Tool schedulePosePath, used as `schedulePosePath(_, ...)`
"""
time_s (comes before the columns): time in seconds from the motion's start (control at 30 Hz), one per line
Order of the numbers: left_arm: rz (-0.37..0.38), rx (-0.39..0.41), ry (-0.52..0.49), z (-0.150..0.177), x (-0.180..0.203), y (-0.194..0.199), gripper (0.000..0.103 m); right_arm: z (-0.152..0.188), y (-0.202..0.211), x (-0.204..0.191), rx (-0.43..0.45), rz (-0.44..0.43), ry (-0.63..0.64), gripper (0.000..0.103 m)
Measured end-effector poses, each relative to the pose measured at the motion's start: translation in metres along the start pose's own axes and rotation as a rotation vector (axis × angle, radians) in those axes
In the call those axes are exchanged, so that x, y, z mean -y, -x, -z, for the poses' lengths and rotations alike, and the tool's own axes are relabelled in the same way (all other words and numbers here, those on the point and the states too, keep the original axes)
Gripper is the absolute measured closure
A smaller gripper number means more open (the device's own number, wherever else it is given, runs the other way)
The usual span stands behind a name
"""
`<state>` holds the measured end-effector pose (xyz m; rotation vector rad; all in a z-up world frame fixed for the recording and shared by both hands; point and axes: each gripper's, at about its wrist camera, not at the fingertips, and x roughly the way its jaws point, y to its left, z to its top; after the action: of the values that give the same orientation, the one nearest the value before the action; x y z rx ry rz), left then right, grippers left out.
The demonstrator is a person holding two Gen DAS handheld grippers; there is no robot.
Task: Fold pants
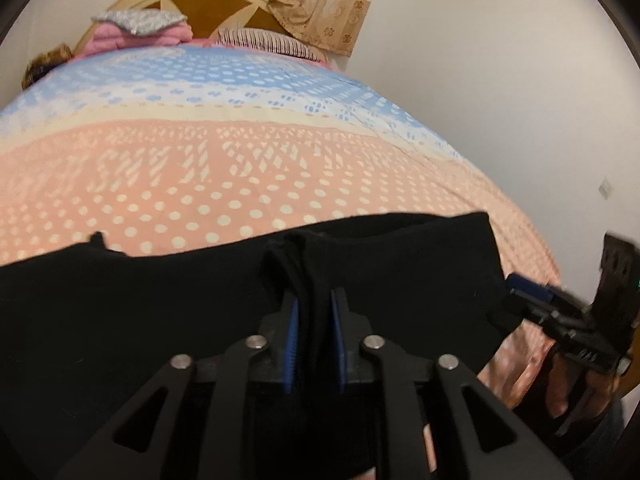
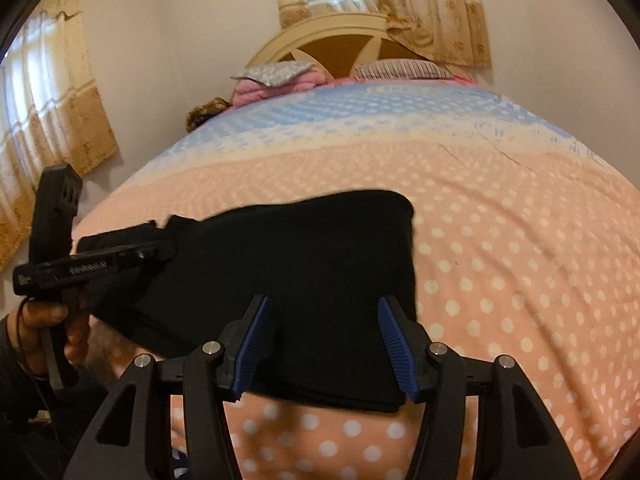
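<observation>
We judge the fold well advanced: the black soft-fabric pants point(image 2: 304, 280) already lie as a compact, layered rectangle on the bed with the pink and blue polka-dot cover point(image 2: 500, 248), though one end remains bunched and lifted, so a last fold or smoothing seems left. Our left hand-held gripper point(image 1: 314, 320) is clamped on a gathered ridge of the pants directly between its blue pads. Our right hand-held gripper point(image 2: 320, 344) stands wide apart, holding nothing, with the pants just ahead and under its fingers.
</observation>
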<state>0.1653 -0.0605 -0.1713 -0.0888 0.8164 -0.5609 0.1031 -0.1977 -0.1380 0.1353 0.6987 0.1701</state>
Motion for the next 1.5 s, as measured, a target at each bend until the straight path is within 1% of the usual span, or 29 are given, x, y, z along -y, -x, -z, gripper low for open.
schedulePosePath(0.03, -0.030, 0.007, -0.027, 0.004, 0.003, 0.005, 0.072, 0.001, 0.000, -0.005, -0.012, 0.014, 0.016, 0.046)
schedulePosePath(0.07, -0.045, 0.008, -0.042, 0.007, 0.005, 0.006, 0.058, 0.005, -0.002, -0.009, -0.027, 0.052, 0.043, 0.046)
schedulePosePath(0.1, -0.082, 0.001, -0.067, 0.013, 0.008, 0.005, 0.050, 0.011, -0.008, -0.014, -0.044, 0.107, 0.080, 0.046)
schedulePosePath(0.13, -0.109, -0.007, -0.081, 0.017, 0.008, 0.003, 0.049, 0.015, -0.015, -0.017, -0.061, 0.137, 0.106, 0.045)
schedulePosePath(0.17, -0.120, -0.014, -0.088, 0.021, 0.008, 0.001, 0.049, 0.019, -0.019, -0.020, -0.066, 0.157, 0.135, 0.045)
schedulePosePath(0.23, -0.106, -0.010, -0.065, 0.025, 0.004, 0.000, 0.048, 0.020, -0.017, -0.022, -0.051, 0.172, 0.161, 0.044)
schedulePosePath(0.27, -0.094, -0.011, -0.043, 0.024, 0.000, 0.002, 0.048, 0.019, -0.016, -0.021, -0.050, 0.165, 0.151, 0.044)
schedulePosePath(0.33, -0.092, -0.017, -0.036, 0.022, -0.001, 0.003, 0.046, 0.017, -0.011, -0.014, -0.027, 0.133, 0.108, 0.044)
schedulePosePath(0.4, -0.103, -0.018, -0.041, 0.020, -0.003, 0.008, 0.040, 0.016, -0.005, -0.011, 0.002, 0.113, 0.081, 0.044)
schedulePosePath(0.47, -0.124, -0.017, -0.041, 0.021, -0.005, 0.014, 0.037, 0.015, 0.000, -0.013, 0.033, 0.114, 0.088, 0.044)
schedulePosePath(0.57, -0.151, -0.018, -0.045, 0.022, -0.014, 0.025, 0.037, 0.015, 0.001, -0.020, 0.058, 0.112, 0.113, 0.044)
schedulePosePath(0.6, -0.173, -0.015, -0.045, 0.022, -0.019, 0.030, 0.038, 0.015, 0.000, -0.021, 0.059, 0.114, 0.119, 0.044)
schedulePosePath(0.67, -0.192, -0.015, -0.037, 0.021, -0.028, 0.037, 0.037, 0.016, -0.003, -0.023, 0.058, 0.124, 0.131, 0.044)
schedulePosePath(0.83, -0.249, -0.007, -0.024, 0.024, -0.058, 0.059, 0.037, 0.015, -0.002, -0.023, 0.083, 0.119, 0.135, 0.044)
schedulePosePath(0.93, -0.309, -0.005, -0.015, 0.027, -0.082, 0.071, 0.037, 0.016, -0.002, -0.026, 0.093, 0.115, 0.143, 0.044)
schedulePosePath(1.03, -0.366, -0.012, 0.031, 0.033, -0.112, 0.084, 0.037, 0.019, -0.005, -0.030, 0.079, 0.120, 0.152, 0.044)
schedulePosePath(1.1, -0.413, 0.006, 0.039, 0.034, -0.129, 0.095, 0.037, 0.018, -0.005, -0.034, 0.086, 0.117, 0.152, 0.044)
schedulePosePath(1.17, -0.470, 0.020, 0.032, 0.037, -0.143, 0.108, 0.037, 0.015, -0.002, -0.040, 0.100, 0.099, 0.148, 0.044)
schedulePosePath(1.2, -0.508, 0.022, 0.037, 0.039, -0.156, 0.116, 0.038, 0.013, -0.001, -0.046, 0.104, 0.083, 0.146, 0.044)
schedulePosePath(1.27, -0.552, 0.029, 0.073, 0.042, -0.179, 0.131, 0.038, 0.010, -0.004, -0.057, 0.102, 0.053, 0.156, 0.044)
schedulePosePath(1.3, -0.574, 0.037, 0.112, 0.046, -0.196, 0.141, 0.037, 0.008, -0.006, -0.065, 0.097, 0.038, 0.166, 0.044)
schedulePosePath(1.37, -0.588, 0.053, 0.185, 0.053, -0.222, 0.152, 0.037, 0.004, -0.014, -0.085, 0.087, -0.009, 0.196, 0.044)
schedulePosePath(1.4, -0.578, 0.059, 0.217, 0.056, -0.231, 0.153, 0.037, 0.004, -0.018, -0.094, 0.083, -0.027, 0.213, 0.044)
schedulePosePath(1.43, -0.560, 0.057, 0.250, 0.060, -0.240, 0.153, 0.037, 0.004, -0.022, -0.104, 0.077, -0.047, 0.235, 0.044)
schedulePosePath(1.5, -0.503, 0.058, 0.304, 0.067, -0.251, 0.148, 0.038, 0.004, -0.030, -0.122, 0.066, -0.080, 0.277, 0.044)
